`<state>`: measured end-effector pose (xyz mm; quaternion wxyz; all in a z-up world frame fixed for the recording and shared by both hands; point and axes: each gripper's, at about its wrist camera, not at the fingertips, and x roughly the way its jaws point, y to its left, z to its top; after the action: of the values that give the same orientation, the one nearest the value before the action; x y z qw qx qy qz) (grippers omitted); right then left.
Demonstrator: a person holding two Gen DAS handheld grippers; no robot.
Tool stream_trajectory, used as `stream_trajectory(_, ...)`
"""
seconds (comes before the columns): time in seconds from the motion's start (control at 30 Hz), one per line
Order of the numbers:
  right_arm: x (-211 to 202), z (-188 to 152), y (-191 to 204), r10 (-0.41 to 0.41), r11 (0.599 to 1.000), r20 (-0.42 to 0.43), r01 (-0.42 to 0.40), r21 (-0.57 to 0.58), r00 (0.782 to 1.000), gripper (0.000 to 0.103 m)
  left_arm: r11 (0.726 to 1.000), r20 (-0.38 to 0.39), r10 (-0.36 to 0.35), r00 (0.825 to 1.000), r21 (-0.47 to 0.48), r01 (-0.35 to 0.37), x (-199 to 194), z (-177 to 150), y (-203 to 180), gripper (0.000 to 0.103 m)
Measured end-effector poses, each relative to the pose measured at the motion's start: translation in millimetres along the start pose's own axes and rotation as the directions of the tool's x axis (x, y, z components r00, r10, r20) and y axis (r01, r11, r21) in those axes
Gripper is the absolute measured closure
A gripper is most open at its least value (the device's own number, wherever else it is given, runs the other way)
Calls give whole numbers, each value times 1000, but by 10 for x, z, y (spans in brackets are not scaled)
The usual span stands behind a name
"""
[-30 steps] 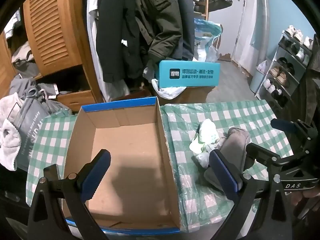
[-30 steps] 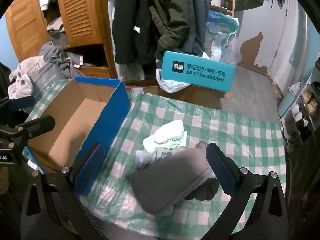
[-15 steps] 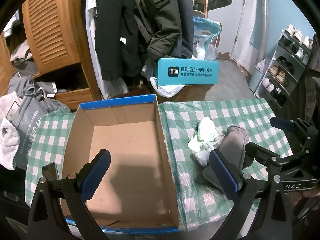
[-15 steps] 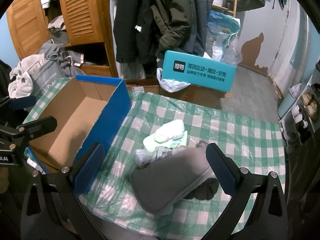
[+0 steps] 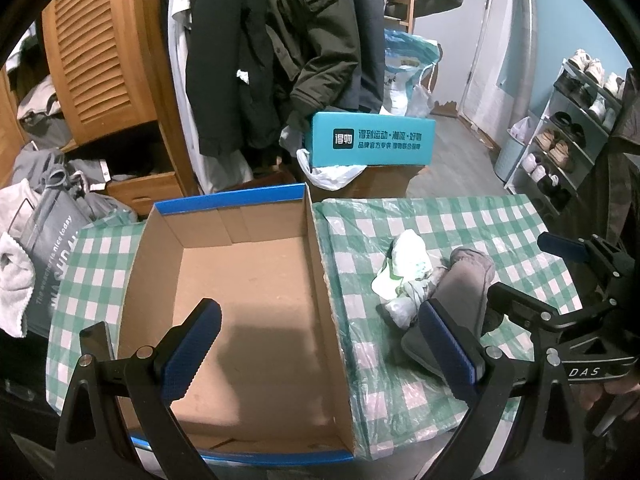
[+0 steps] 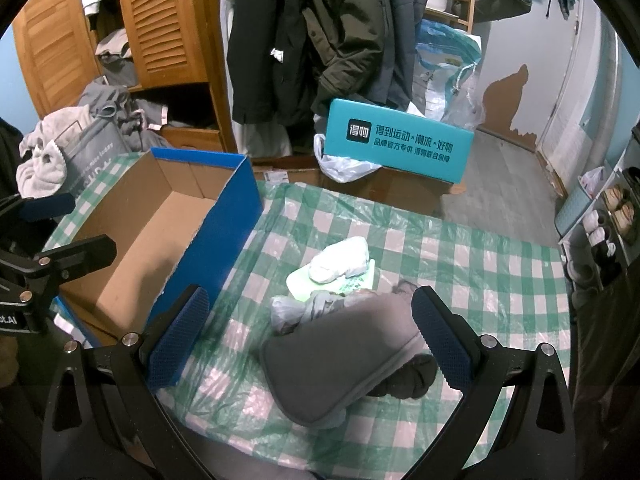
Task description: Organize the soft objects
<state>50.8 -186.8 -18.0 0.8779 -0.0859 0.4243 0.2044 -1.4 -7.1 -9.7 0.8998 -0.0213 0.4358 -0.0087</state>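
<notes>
An open, empty cardboard box with blue outer walls (image 5: 240, 304) (image 6: 236, 220) sits on the left of the green checked table (image 5: 480, 220) (image 6: 480, 264). To its right lies a pile of soft things: a folded grey garment (image 6: 344, 356) (image 5: 460, 292), a white bundle on a pale green cloth (image 6: 340, 260) (image 5: 408, 256), and a small grey-white wad (image 6: 292, 312) (image 5: 404, 304). My left gripper (image 5: 320, 348) is open and empty above the box's near end. My right gripper (image 6: 308, 336) is open and empty, just above the grey garment.
A teal printed box (image 6: 396, 140) stands on cartons behind the table. Coats hang at the back beside a wooden louvred cupboard (image 5: 100, 56). Grey clothes and a bag (image 5: 44, 232) pile up at the left. A shoe rack (image 5: 572, 136) stands at the right.
Both views have drifted slightly; the scene sits a touch lower and to the left in the left wrist view. Nothing on the table has moved and both grippers stay open.
</notes>
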Motion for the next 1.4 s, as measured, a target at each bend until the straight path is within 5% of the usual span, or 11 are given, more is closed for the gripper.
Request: stream_trajectory(1.4, 9, -51, -13, -5, 1000, -15, 5, -1, 1000, 2, 1000, -14, -10, 1000, 0, 10, 33, -25, -75, 3)
